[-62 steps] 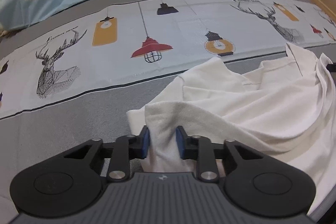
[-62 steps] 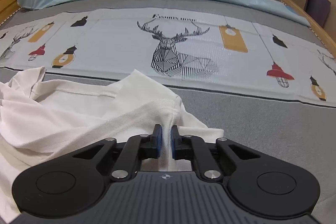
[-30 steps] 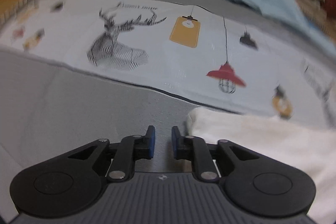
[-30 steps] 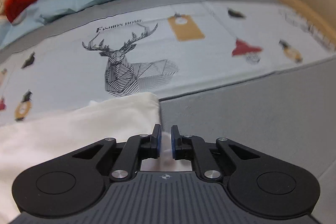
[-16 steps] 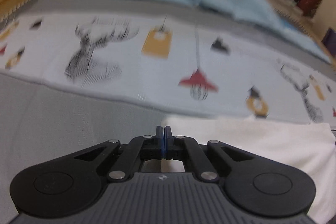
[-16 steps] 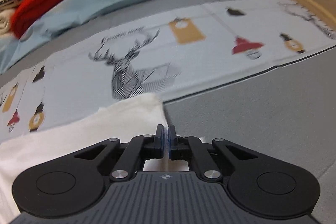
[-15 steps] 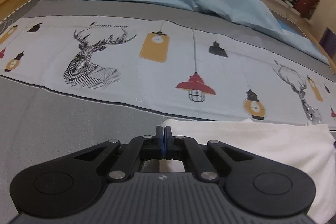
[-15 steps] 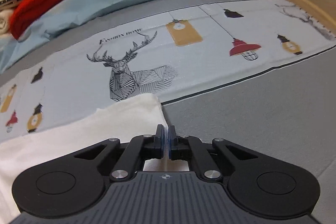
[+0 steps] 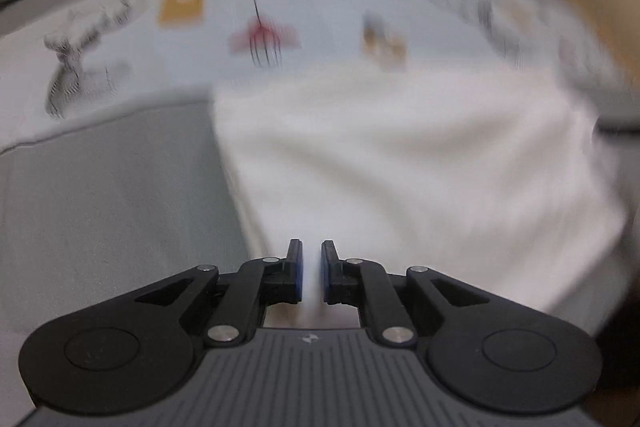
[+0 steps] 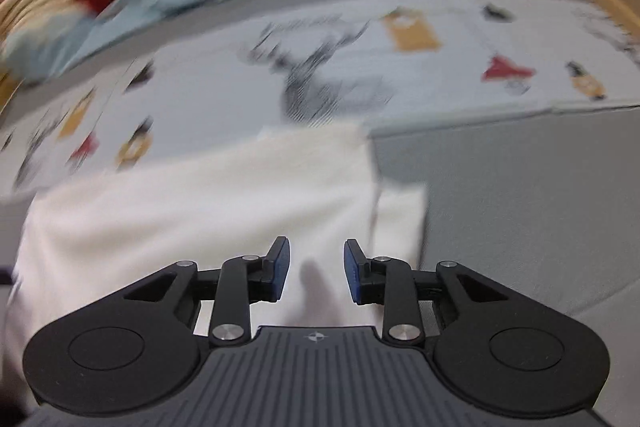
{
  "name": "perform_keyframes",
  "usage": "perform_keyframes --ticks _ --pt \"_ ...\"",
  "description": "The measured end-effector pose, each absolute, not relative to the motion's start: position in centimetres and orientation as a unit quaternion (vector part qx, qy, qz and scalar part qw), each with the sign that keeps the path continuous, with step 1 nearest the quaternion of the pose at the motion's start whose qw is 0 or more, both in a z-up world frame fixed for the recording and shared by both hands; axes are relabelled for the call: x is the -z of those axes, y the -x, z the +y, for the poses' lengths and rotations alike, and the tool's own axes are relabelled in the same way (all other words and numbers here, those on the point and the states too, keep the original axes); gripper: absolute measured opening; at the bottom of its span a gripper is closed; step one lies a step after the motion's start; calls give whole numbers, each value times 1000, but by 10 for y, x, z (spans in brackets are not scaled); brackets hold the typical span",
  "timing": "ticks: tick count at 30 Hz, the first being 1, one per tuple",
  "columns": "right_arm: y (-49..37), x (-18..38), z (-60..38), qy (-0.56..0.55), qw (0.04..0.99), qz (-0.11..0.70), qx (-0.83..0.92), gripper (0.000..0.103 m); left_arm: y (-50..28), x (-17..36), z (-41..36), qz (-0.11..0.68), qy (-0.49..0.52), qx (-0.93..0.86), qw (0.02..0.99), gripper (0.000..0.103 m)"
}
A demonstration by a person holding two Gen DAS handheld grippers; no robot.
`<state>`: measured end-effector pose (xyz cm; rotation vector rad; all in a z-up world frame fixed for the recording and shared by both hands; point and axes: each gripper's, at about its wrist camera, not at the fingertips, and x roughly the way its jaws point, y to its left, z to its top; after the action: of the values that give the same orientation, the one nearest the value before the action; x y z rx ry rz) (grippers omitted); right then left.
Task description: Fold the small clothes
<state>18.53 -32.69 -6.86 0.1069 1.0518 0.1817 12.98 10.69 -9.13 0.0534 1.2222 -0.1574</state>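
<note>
A white cotton garment [image 9: 400, 163] lies spread on the grey bed sheet [image 9: 112, 187], its far edge touching the pale printed band of deer and lamps [image 10: 328, 83]. Left gripper [image 9: 311, 269] stands narrowly parted over the cloth; right gripper [image 10: 316, 269] is spread wide, released.

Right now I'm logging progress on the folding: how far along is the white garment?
Done: the white garment lies spread flat on the printed bedsheet, apparently folded at least once. In hand: nothing; the left gripper and right gripper are both open above it. Left: any further folds; blur hides the layers.
</note>
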Motion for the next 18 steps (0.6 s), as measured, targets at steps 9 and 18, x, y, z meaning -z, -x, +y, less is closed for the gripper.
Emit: perform_keyframes --ticks 9,18 --pt "-152 75 -353 -12 829 556 -66 32 -95 76 98 558 -50 68 826 14" --pt "-146 85 -338 61 803 588 -73 32 -88 82 81 584 -78 111 801 14"
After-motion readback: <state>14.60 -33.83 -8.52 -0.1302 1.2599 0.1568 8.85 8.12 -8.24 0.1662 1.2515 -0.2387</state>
